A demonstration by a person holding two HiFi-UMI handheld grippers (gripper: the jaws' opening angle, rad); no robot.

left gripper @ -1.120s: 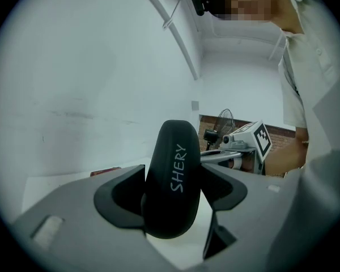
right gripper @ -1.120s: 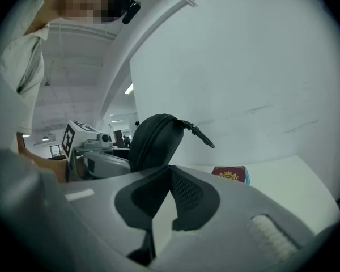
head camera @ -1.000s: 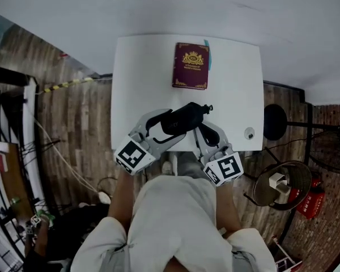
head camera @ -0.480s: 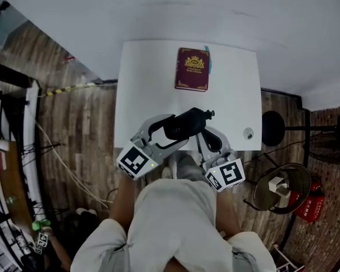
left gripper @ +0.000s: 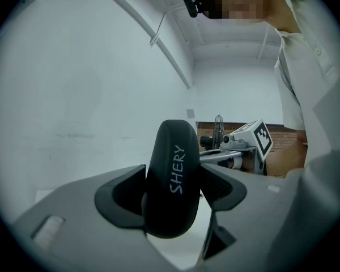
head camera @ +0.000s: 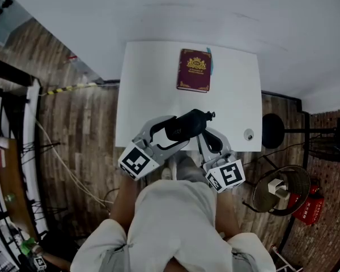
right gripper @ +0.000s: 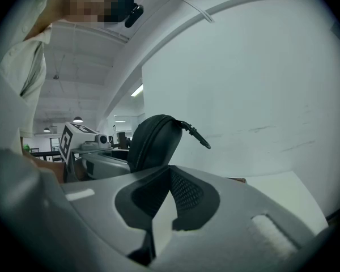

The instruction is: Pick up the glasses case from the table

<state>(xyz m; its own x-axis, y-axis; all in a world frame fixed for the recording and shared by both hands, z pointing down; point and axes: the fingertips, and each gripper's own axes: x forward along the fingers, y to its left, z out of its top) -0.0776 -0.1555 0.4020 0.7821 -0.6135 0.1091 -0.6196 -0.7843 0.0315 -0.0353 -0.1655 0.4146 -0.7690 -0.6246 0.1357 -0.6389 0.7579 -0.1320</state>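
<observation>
The black zip glasses case [head camera: 184,126] hangs above the near edge of the white table [head camera: 141,84], clamped in my left gripper [head camera: 178,131]. In the left gripper view the case [left gripper: 171,180], with pale lettering on its side, stands on end between the two pads of that gripper [left gripper: 173,192], which press on both sides. My right gripper [head camera: 208,135] sits just right of the case, apart from it, its tips together with nothing between them. In the right gripper view the case [right gripper: 153,143] and its zip pull show beyond the closed tips of this gripper [right gripper: 169,173].
A maroon book [head camera: 194,69] lies at the table's far side. A small round object [head camera: 249,134] sits near the table's right front corner. A black stool [head camera: 275,123], a floor fan [head camera: 277,188] and a red extinguisher [head camera: 309,203] stand to the right on the wooden floor.
Both grippers have shifted slightly up and to the right in the head view, with the case still held in the left one. The book has not moved.
</observation>
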